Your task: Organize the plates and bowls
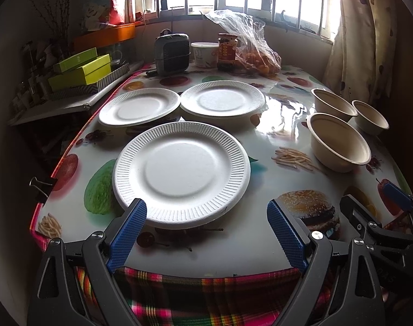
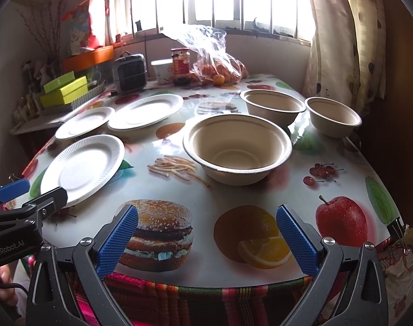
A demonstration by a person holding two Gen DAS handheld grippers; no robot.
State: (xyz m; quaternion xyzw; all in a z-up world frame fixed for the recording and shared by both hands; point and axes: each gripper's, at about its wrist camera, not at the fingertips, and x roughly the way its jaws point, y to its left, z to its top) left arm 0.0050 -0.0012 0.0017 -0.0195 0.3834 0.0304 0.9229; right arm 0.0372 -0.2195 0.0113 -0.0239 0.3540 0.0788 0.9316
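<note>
Both grippers wait at the near edge of the tabletop [image 1: 260, 141], which has a shiny cloth with food pictures on it. The left gripper [image 1: 206, 226] has its blue fingers [image 1: 129, 233] spread wide and holds nothing. The near white paper plate with a ridged rim [image 1: 182, 174] lies flat just ahead of it, a bit toward the left finger, whose tip seems to touch or just cover the plate's rim. The right gripper [image 2: 206, 232] is also spread wide and holds nothing, and its fingers hang over the burger and orange pictures, touching no dish.

The near tan paper bowl [image 2: 237, 149] sits upright straight ahead of the right gripper, but well apart from it. So the left gripper is nearer to the plates and the right one is nearer to the bowls.

Farther back, two more white paper plates [image 1: 139, 106] [image 1: 222, 99] lie side by side toward the left edge, their rims touching or overlapping. Two more tan bowls [image 2: 273, 104] [image 2: 332, 115] stand toward the right edge. Nothing is stacked yet, so I think the job is just starting

At the far edge are a jar [image 1: 227, 50], a white tub [image 1: 205, 53] and a clear bag of oranges [image 1: 256, 54]
</note>
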